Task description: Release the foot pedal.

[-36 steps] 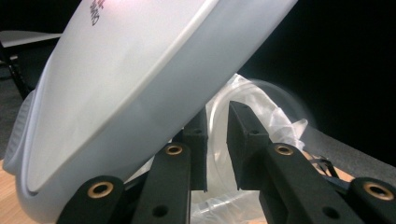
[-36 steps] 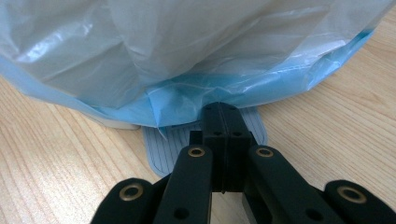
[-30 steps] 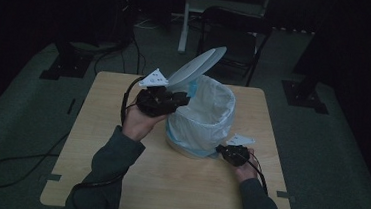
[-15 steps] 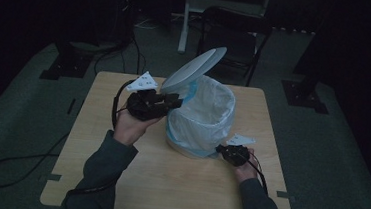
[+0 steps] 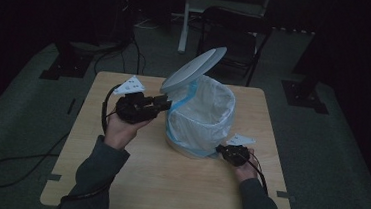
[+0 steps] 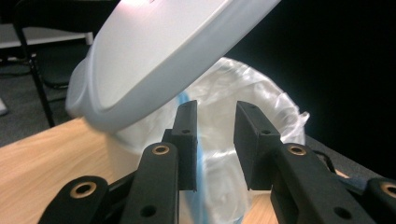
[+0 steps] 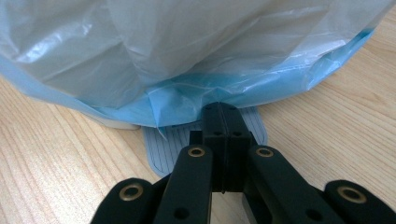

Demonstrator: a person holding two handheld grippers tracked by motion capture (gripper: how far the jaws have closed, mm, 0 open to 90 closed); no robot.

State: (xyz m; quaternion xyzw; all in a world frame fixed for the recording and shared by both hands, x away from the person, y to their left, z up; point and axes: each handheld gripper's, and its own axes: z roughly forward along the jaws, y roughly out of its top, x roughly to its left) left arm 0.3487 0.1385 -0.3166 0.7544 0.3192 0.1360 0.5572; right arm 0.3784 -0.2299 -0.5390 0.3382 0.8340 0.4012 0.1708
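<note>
Looking down and forward from above the near table (image 5: 116, 189) edge. Riding close behind the left jaws, facing right toward the raised lid (image 6: 154, 60). Riding low behind the right jaws, facing the bin's foot. Sharing the bag-lined bin (image 5: 205, 118) (image 6: 243, 107) (image 7: 187, 56).

We cannot see the small white bin's (image 5: 190, 147) body, wrapped by its translucent white-and-blue plastic liner (image 5: 207, 116), while the grey ribbed foot pedal (image 7: 161, 149) lies half-hidden beneath the shut right tongs (image 7: 223, 112).
</note>
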